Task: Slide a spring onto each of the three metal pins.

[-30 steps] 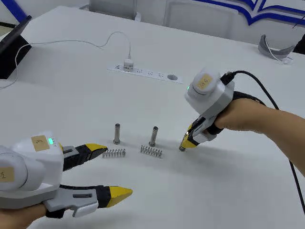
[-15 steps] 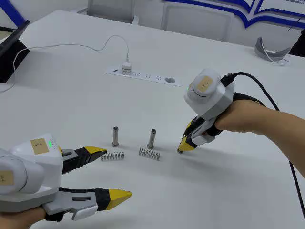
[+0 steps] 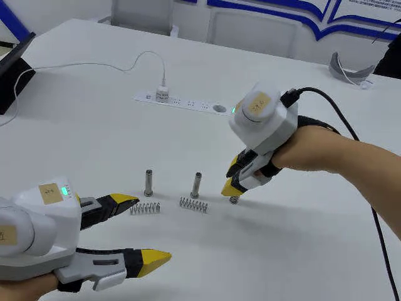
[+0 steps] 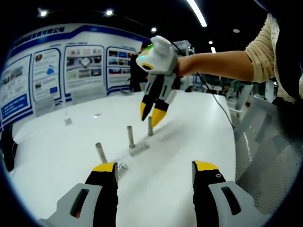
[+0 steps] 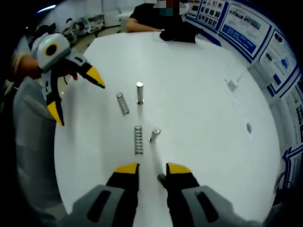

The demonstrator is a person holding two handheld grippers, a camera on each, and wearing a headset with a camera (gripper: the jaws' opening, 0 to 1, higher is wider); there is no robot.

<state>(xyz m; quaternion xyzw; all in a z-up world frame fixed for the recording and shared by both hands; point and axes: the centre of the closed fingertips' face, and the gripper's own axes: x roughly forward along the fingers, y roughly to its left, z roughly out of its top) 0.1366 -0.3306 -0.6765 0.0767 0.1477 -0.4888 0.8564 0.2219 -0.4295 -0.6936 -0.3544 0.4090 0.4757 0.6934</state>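
Two bare metal pins [image 3: 148,182] [image 3: 196,184] stand upright mid-table. A loose spring [image 3: 145,207] [image 3: 193,204] lies in front of each. The third pin [image 3: 234,199], short and ribbed like a coil, stands just under my right gripper [image 3: 230,188], whose jaws are a narrow gap apart with only table between them. In the right gripper view that pin [image 5: 161,178] sits beside the right finger of my gripper [image 5: 151,169]. My left gripper [image 3: 141,227] is wide open and holds nothing, near the table's front left. The left gripper view shows its tips [image 4: 155,166] toward the pins [image 4: 130,136].
A white power strip [image 3: 182,100] with a plugged charger and cable lies behind the pins. A dark slanted screen [image 3: 15,69] stands at the far left, a grey curved object [image 3: 344,66] at the far right. A person in dark clothes [image 5: 165,23] is at the table's far end.
My right gripper has lifted slightly up and left off the third pin, which now shows below its tips. The left gripper has stayed put; the head camera has shifted.
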